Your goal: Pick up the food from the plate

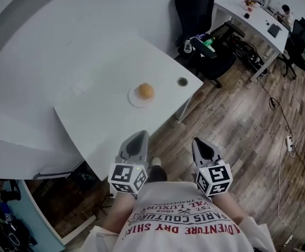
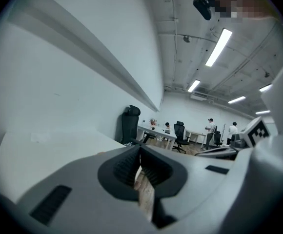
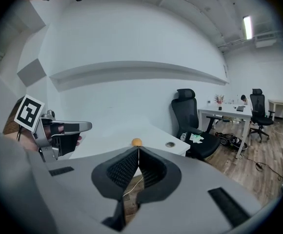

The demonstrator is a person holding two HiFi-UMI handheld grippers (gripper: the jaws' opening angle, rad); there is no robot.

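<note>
One round orange-brown food item [image 1: 145, 91], sitting in the middle of one small white plate [image 1: 134, 99]; the plate lies on the white worktop [image 1: 94, 114], towards its corner; one round cable port [image 1: 182, 81] is set in the worktop just beside the plate, not touching it.

Two hand-held grippers, side by side, pointing towards the plate and well apart from it; neither touches food, plate or worktop.
- Left hand-held gripper [image 1: 140, 135]: clenched, ribbed pads meeting, nothing between them; seen at the worktop's near edge.
- Right hand-held gripper [image 1: 200, 141]: clenched tip to tip, empty; over the wood floor [image 1: 236, 119] beside the worktop; in its own view the food shows just above its closed tips.

One black office chair [image 1: 197, 14] stands beyond the worktop's corner.
</note>
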